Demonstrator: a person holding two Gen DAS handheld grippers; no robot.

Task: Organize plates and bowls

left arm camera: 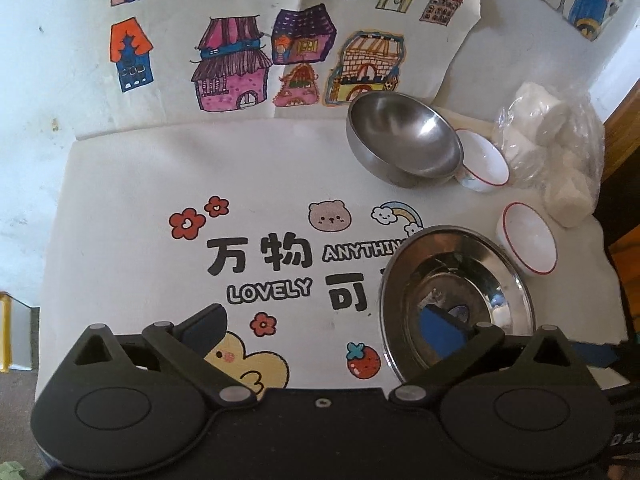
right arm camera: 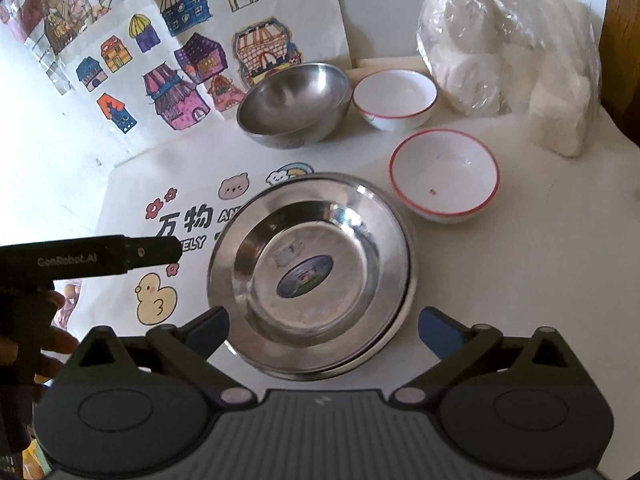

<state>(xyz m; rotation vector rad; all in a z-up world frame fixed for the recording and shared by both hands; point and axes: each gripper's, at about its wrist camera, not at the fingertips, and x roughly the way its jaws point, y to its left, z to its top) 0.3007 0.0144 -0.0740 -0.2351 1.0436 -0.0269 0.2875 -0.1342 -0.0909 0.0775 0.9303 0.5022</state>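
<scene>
A steel plate (right arm camera: 312, 276) (left arm camera: 456, 300) lies on the white mat, apparently stacked on another plate. A steel bowl (right arm camera: 294, 106) (left arm camera: 404, 140) stands behind it. Two white bowls with red rims stand to the right: a far one (right arm camera: 394, 100) (left arm camera: 482, 164) and a near one (right arm camera: 444, 176) (left arm camera: 528, 244). My left gripper (left arm camera: 324, 332) is open, its right finger over the plate's near rim; it also shows in the right wrist view (right arm camera: 154, 254). My right gripper (right arm camera: 324, 328) is open and empty, its fingers on either side of the plate's near edge.
A clear plastic bag of white lumps (right arm camera: 512, 52) (left arm camera: 556, 148) sits at the back right. Children's drawings of houses (left arm camera: 256, 36) hang on the wall behind. The mat (left arm camera: 140, 200) carries printed cartoons and letters. A wooden edge (right arm camera: 620, 60) stands at the far right.
</scene>
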